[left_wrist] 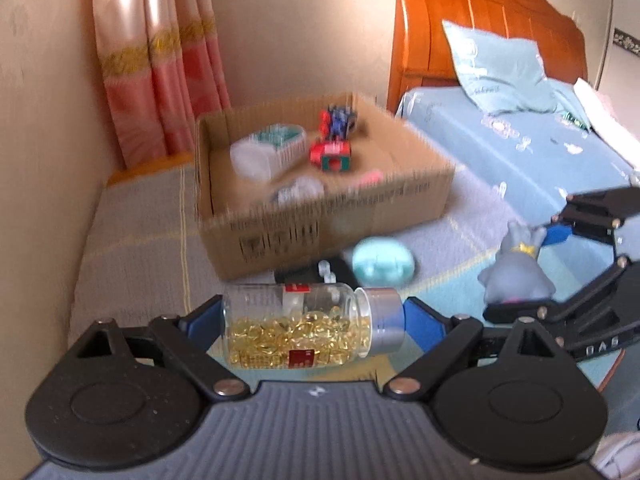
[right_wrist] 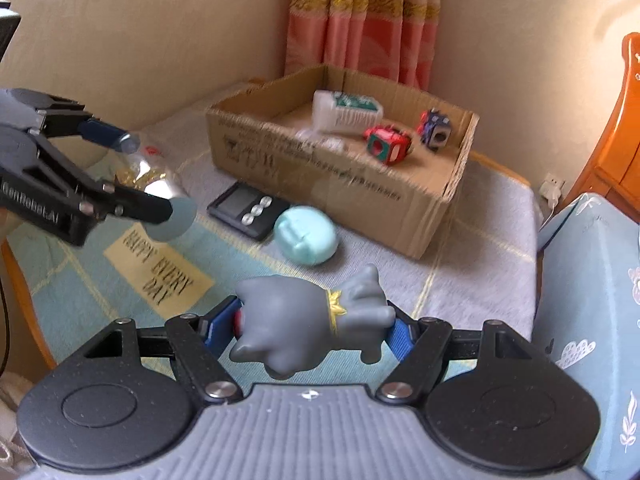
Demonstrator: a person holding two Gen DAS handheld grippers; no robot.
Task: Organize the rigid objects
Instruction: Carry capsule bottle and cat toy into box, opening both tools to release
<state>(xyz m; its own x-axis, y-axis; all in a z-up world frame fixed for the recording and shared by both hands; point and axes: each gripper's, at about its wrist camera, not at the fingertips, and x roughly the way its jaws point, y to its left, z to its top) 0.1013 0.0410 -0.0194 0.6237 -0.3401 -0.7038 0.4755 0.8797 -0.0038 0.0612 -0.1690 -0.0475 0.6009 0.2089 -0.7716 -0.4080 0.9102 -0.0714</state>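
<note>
My left gripper [left_wrist: 312, 320] is shut end to end on a clear bottle [left_wrist: 304, 328] of golden capsules with a silver cap, held lying sideways above the mat. My right gripper [right_wrist: 310, 326] is shut on a grey toy figure [right_wrist: 308, 320] with a yellow collar; the same figure [left_wrist: 516, 272] shows at the right of the left wrist view. Beyond both stands an open cardboard box [left_wrist: 320, 232] [right_wrist: 332, 196], holding a white bottle [right_wrist: 346, 112], a red cube toy [right_wrist: 386, 146] and a blue cube toy [right_wrist: 436, 128].
A pale green oval case [right_wrist: 306, 234] and a black timer [right_wrist: 248, 210] lie on the checked mat [right_wrist: 120, 280] in front of the box. A bed with blue sheet [left_wrist: 520, 148] and wooden headboard stands right; a wall and pink curtain [right_wrist: 364, 24] close the back.
</note>
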